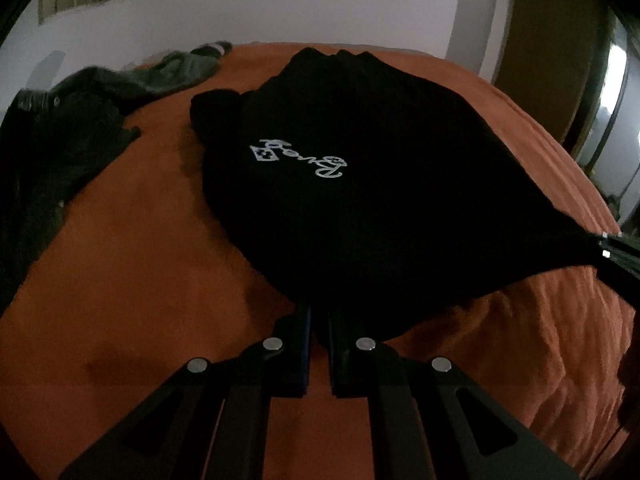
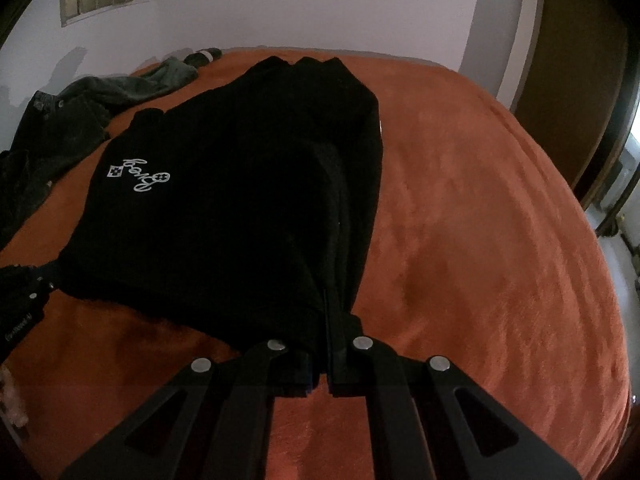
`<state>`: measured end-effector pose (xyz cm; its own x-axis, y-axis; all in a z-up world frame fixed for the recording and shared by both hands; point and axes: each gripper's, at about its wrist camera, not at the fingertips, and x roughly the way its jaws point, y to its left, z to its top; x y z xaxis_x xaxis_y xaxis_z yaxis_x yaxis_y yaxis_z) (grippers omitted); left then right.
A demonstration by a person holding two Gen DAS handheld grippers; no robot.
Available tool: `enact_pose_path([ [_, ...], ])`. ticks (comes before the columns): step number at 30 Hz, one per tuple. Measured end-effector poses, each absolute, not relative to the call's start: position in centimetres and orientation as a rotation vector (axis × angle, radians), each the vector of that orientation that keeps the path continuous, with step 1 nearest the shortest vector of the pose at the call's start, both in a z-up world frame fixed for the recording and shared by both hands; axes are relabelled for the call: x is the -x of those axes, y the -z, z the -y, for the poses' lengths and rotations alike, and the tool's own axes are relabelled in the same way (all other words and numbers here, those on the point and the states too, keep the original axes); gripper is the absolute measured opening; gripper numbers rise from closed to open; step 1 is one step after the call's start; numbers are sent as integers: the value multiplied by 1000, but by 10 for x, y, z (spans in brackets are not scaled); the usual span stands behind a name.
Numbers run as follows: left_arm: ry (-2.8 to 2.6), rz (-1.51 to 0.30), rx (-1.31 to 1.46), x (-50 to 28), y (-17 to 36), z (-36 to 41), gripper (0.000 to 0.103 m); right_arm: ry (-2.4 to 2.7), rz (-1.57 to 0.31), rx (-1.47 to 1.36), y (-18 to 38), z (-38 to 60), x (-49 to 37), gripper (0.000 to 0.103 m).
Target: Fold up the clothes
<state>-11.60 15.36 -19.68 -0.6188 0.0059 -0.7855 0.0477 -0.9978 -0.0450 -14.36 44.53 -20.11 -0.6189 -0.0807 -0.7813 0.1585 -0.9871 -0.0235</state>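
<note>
- The black garment (image 1: 360, 184) lies spread across the orange bedcover (image 1: 140, 280), its far end toward the wall and its near edge toward the two grippers.
- A white script print (image 1: 300, 158) sits on the upper face of the cloth; in the right wrist view the same print (image 2: 138, 176) appears on the left half of the black garment (image 2: 240, 200).
- The left gripper (image 1: 319, 320) has its jaws almost fully closed. They pinch one near corner of the cloth, and the fabric runs out from between the fingertips.
- The right gripper (image 2: 326, 320) is likewise nearly closed and clamps the other near corner; a pulled ridge of cloth leads away from its tips toward the far end.
- Between the two held corners the near edge is drawn out; it hangs a little above the orange bedcover (image 2: 500, 240) in the left wrist view.
- At the right margin of the left wrist view the right gripper (image 1: 604, 246) shows with a point of cloth pulled to it.
- At the left margin of the right wrist view the left gripper (image 2: 44, 276) shows on the opposite corner.
- A heap of dark clothes (image 1: 60, 140) lies at the far left of the bed, apart from the black garment, with a grey-green piece (image 1: 180, 70) beyond it.
- The far part of the black garment is creased into dark folds; their detail cannot be made out.
</note>
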Motion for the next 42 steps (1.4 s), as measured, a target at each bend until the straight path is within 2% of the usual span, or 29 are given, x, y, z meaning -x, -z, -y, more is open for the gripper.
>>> enact_pose_path([
  [3,2801,-132,-1371,115,200,-145,13,2687,-139,-1318,198,-444,139,4],
  [5,2811,-171,-1365,111,197,-140,22,2654,-148,-1342,201,-445,136,12],
  [7,2821,-267,-1381,105,196,-132,50,2622,-156,-1364,205,-446,134,35],
  [9,2833,-435,-1392,100,194,-118,58,2570,-85,-1404,207,-455,132,48],
  [10,2837,-505,-1385,97,193,-111,58,2556,-33,-1413,208,-462,129,50],
  [18,2809,-685,-1320,105,179,-57,59,2635,194,-1313,188,-517,108,50],
  [25,2720,-654,-1389,190,173,-33,59,2664,14,-1216,163,-507,172,50],
  [30,2564,-781,-1439,254,191,-20,59,2580,-45,-1245,169,-480,241,50],
  [35,2408,-963,-1476,282,218,-4,59,2499,15,-1373,196,-472,294,50],
  [36,2393,-986,-1473,284,223,-3,59,2481,44,-1403,202,-474,301,45],
  [37,2386,-994,-1471,286,227,-3,59,2461,76,-1434,209,-477,306,30],
  [38,2381,-994,-1472,289,230,-3,59,2447,99,-1456,214,-479,310,21],
  [39,2382,-989,-1471,291,232,-5,55,2436,118,-1472,218,-482,311,2],
  [42,2414,-958,-1422,291,230,-7,4,2474,175,-1431,215,-496,307,2],
])
